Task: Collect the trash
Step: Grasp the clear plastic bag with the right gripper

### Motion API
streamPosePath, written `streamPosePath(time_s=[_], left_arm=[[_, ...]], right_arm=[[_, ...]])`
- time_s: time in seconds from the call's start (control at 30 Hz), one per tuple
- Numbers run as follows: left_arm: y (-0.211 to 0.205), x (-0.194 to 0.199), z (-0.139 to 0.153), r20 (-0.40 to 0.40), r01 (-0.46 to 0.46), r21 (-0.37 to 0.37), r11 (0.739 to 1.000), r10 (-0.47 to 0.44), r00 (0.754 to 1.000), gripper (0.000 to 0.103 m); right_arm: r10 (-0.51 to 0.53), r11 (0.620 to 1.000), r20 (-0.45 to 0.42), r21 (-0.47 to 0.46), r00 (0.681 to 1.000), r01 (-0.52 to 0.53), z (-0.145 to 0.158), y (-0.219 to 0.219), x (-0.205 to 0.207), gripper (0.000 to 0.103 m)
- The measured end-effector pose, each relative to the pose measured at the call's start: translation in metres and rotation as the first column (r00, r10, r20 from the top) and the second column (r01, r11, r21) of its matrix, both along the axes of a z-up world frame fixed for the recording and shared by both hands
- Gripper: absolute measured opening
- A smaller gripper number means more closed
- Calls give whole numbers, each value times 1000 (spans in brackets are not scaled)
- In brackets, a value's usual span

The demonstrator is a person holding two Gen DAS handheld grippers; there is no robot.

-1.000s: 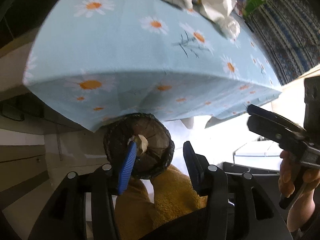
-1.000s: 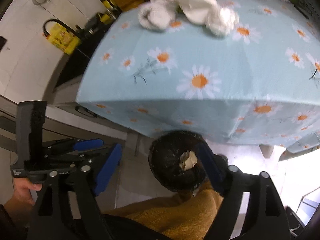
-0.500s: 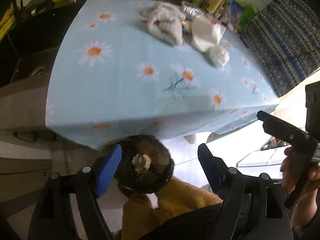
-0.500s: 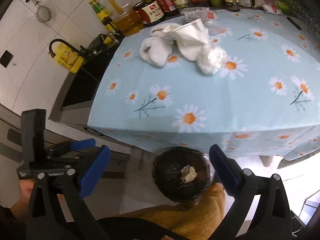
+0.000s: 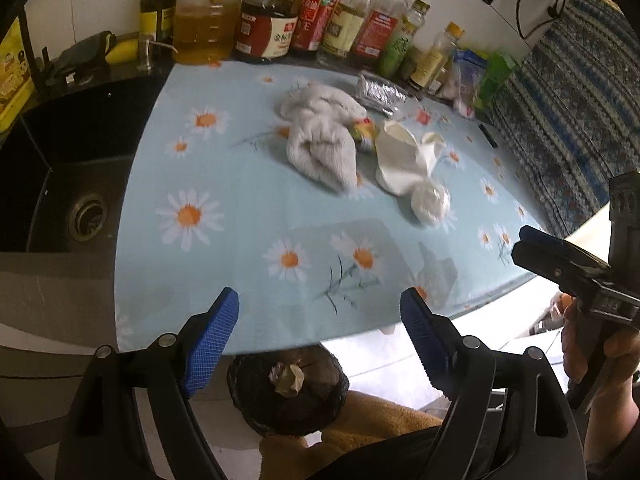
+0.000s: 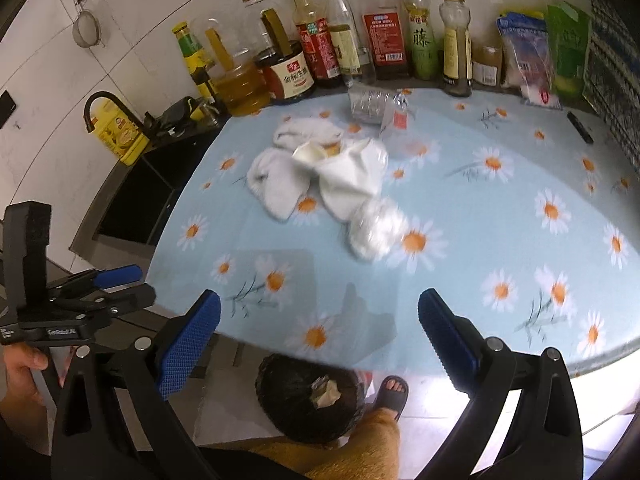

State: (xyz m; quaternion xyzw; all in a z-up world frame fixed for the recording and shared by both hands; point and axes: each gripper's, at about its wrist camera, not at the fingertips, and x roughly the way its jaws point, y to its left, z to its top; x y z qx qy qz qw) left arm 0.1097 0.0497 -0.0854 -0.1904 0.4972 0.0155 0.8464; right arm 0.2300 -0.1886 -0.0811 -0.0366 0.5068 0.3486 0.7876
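Left claw (image 5: 320, 316): jaws spread wide, nothing between them; its blue pads hang over the near edge of the table.
Right claw (image 6: 318, 318): also wide apart and empty, over the same near edge.
Change from a second ago: both claws have risen; earlier they sat low beside the bin, with only the tablecloth's hanging edge ahead, and now the whole tabletop lies in front of them.
Bin (image 5: 286, 390): black-lined, below and slightly behind the claws, under the table edge; one crumpled scrap (image 5: 290, 376) lies inside, as before.
Tablecloth (image 5: 240, 208): pale blue with daisies, spreading ahead of both claws.
Trash on the table: a grey-white cloth (image 5: 324, 148), a crushed white paper cup (image 5: 404, 160) just to its right, a clear plastic wad (image 5: 430, 200) nearest the claws, and a flattened clear bottle (image 6: 376, 106) farther back.
Small yellow item (image 5: 364, 132): tucked between cloth and cup; too blurred to identify, perhaps a wrapper.
Bottles (image 6: 332, 40): lined up along the far wall, well beyond the trash.
Sink (image 5: 68, 184): ahead and left of the left claw.
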Motion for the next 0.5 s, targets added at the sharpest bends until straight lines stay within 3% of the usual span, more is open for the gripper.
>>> streamPosePath(time_s=[0.13, 0.27, 0.5], left_arm=[[1, 11, 6, 16, -31, 30, 999, 30, 999, 80], [2, 20, 8, 24, -66, 34, 997, 65, 998, 80], [-2, 37, 8, 28, -95, 64, 993, 93, 995, 80]], right_arm=[[25, 999, 17, -25, 1000, -25, -7, 7, 25, 98], [71, 997, -33, -18, 997, -71, -24, 13, 45, 96], [125, 990, -64, -57, 990, -129, -52, 30, 66, 82]])
